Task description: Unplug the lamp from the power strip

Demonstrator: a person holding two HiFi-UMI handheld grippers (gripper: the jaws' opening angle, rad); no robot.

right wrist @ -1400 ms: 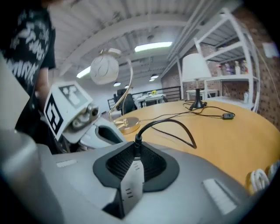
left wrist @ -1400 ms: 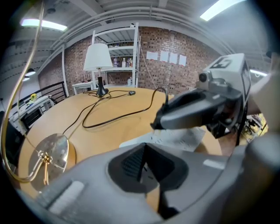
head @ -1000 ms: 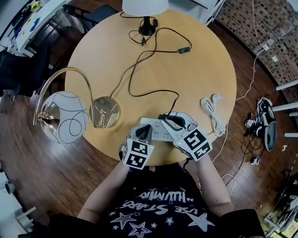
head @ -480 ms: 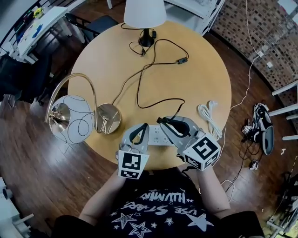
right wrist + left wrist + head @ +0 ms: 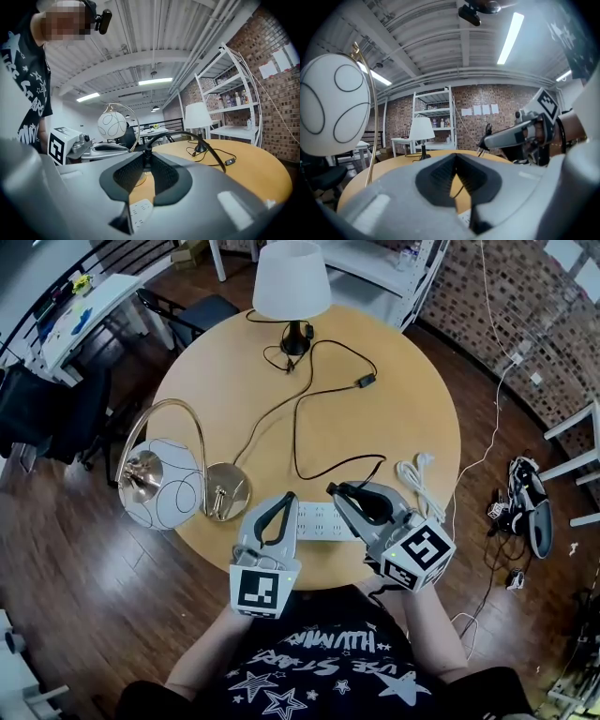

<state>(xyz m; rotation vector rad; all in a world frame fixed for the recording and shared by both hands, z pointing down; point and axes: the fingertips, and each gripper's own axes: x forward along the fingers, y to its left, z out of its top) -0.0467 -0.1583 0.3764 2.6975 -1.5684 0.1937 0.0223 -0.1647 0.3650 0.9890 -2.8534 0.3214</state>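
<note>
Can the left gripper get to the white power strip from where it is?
Probably yes. The power strip lies right by the tips of the left gripper, with nothing between them. The right gripper, holding the black plug, sits off to the side. The left jaws are shut, though.

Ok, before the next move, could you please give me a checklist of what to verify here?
1. Grip on the black plug: ok, the right gripper is shut on it.
2. Plug out of the power strip: ok, the strip lies below it, apart.
3. Strip steadied: cannot tell; the left gripper is shut and empty over the strip's left end, and contact is not visible.
4. Snags on the cord: ok, it lies loose toward the white-shade lamp.
5. Spot to set the plug down: ok, there is bare table beyond the strip, left of the white coiled cable.
</note>
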